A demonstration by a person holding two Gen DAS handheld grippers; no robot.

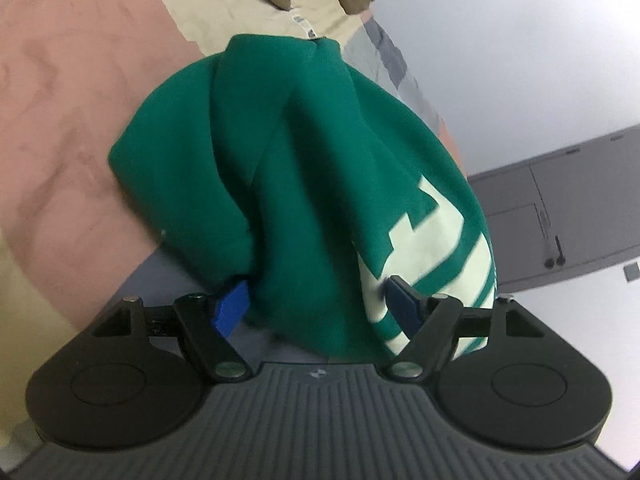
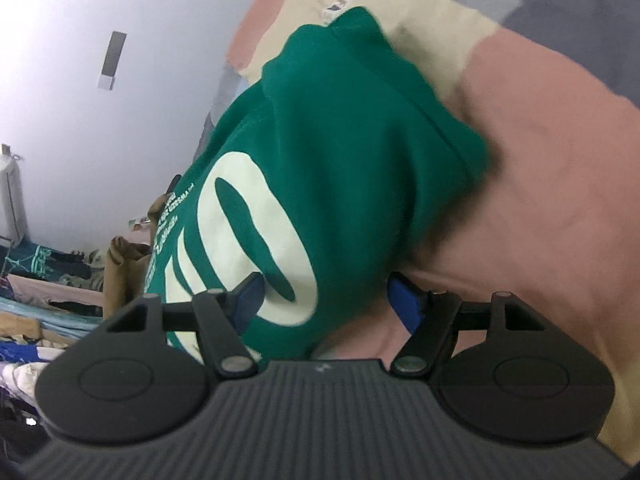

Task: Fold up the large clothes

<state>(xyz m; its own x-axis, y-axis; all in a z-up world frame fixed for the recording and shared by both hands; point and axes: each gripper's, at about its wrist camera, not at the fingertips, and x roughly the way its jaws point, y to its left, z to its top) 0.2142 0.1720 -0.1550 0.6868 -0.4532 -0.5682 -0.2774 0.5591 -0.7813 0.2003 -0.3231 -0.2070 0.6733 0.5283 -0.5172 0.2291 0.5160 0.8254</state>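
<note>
The left wrist view alone shows a grey door (image 1: pixel 560 216); the right wrist view alone shows heaped clothes (image 2: pixel 48 288) by the wall. Both views are tilted, the grippers angled down. The green garment (image 1: pixel 304 184) lies bunched on a pink, cream and grey bedcover (image 1: pixel 68 120). The left gripper (image 1: pixel 316 300) pinches a thick fold; the right gripper (image 2: pixel 324 296) pinches another.

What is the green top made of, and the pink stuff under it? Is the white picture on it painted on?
The green top looks like thick, soft knitted cotton or fleece: matte, folding in fat rounded rolls. Its white design seems a flat print lying on the cloth, probably rubbery ink, though I can't be sure. The pink cover looks like soft brushed fabric, dull with gentle creases.
</note>
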